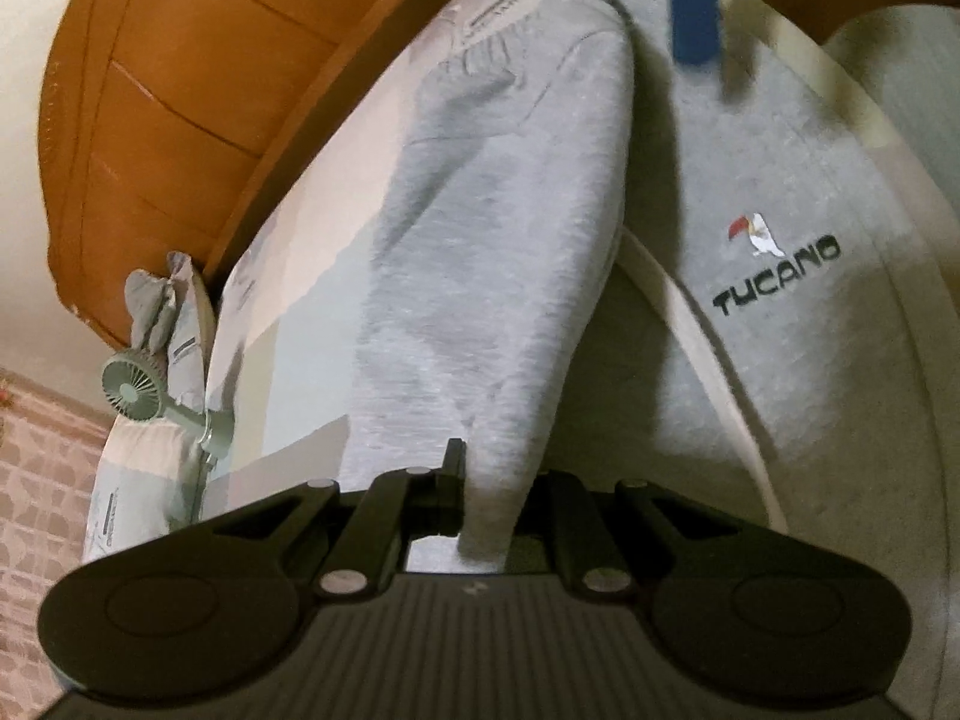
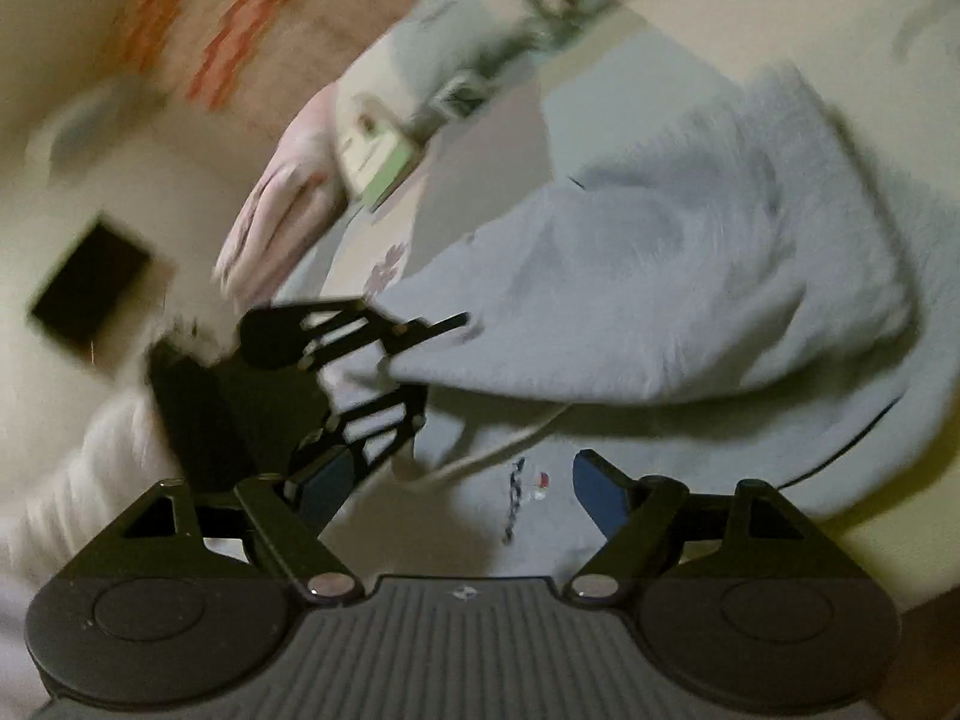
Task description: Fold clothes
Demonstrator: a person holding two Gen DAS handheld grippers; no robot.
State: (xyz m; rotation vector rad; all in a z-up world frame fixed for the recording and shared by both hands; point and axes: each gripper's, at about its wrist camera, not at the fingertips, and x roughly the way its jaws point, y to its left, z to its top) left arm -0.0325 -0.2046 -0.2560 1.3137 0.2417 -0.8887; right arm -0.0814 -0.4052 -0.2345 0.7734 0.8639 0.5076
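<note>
A grey sweatshirt (image 1: 480, 240) with a black TUCANO logo (image 1: 777, 273) lies spread on the bed. My left gripper (image 1: 495, 480) is shut on a raised fold of it, and the cloth hangs up between the black fingers. One blue finger (image 1: 696, 6) of the right gripper shows blurred above the far part of the sweatshirt. In the right wrist view the right gripper (image 2: 462, 480) stands open over the logo (image 2: 528, 492), with nothing between its blue pads (image 2: 600, 492). The left gripper (image 2: 414, 360) holds the sweatshirt (image 2: 660, 288) by its edge just ahead of it.
A brown wooden headboard (image 1: 180, 90) runs along the far left of the bed. A small green fan (image 1: 129, 387) and a pillow (image 1: 138, 480) lie by it. Pale patterned sheet (image 1: 288, 372) shows left of the sweatshirt. A pink cloth (image 2: 282, 204) and a small box (image 2: 378, 150) lie beyond.
</note>
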